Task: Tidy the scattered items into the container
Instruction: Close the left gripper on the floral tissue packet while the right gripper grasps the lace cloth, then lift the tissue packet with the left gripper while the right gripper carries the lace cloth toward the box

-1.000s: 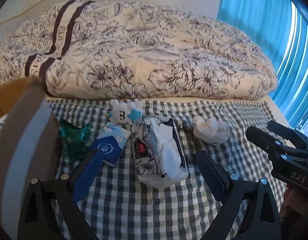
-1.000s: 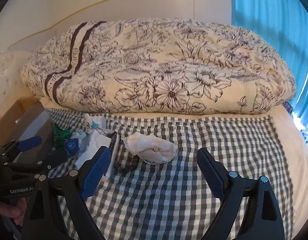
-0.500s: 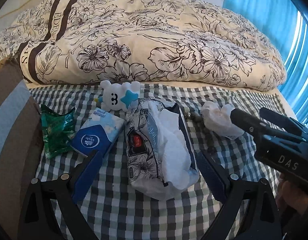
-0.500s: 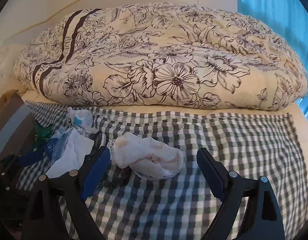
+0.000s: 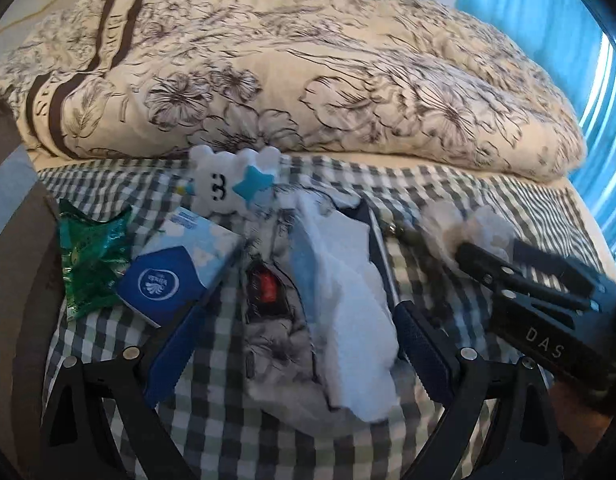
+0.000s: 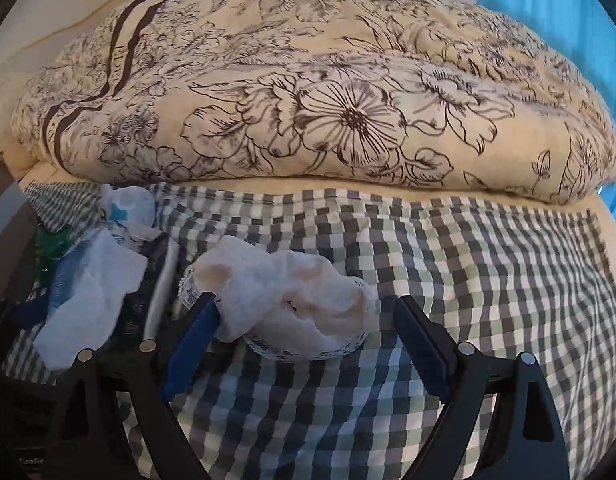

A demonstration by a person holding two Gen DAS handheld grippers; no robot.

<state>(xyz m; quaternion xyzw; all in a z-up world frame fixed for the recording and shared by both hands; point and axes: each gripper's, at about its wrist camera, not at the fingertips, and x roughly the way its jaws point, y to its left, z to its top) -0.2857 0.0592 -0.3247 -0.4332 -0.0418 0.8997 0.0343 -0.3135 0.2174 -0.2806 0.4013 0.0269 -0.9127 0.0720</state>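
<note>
A floral tissue pack [image 5: 308, 308] with white tissue spilling out lies on the checked cloth [image 5: 212, 432], between the fingers of my open left gripper [image 5: 304, 304]. Left of it lie a blue tissue packet [image 5: 176, 268] and a green wrapper [image 5: 92, 264]. A white plush toy with a blue star [image 5: 232, 184] sits behind them. My right gripper [image 6: 304, 300] straddles a crumpled, stained tissue [image 6: 292, 300]. Its jaws are closing; the left pad [image 6: 196, 316] meets the tissue's edge, the right pad stands apart. The grey-brown container [image 5: 12, 240] fills the left edge.
A folded floral duvet [image 6: 347, 100] lies across the back of the bed. A blue curtain [image 6: 567, 8] hangs at the right. A small dark metal item [image 5: 395, 230] rests between the floral pack and the crumpled tissue. The checked cloth to the right [image 6: 507, 280] is bare.
Both grippers have come down and forward towards the items. The right gripper now has the crumpled tissue between its fingers, and its jaws have narrowed a little.
</note>
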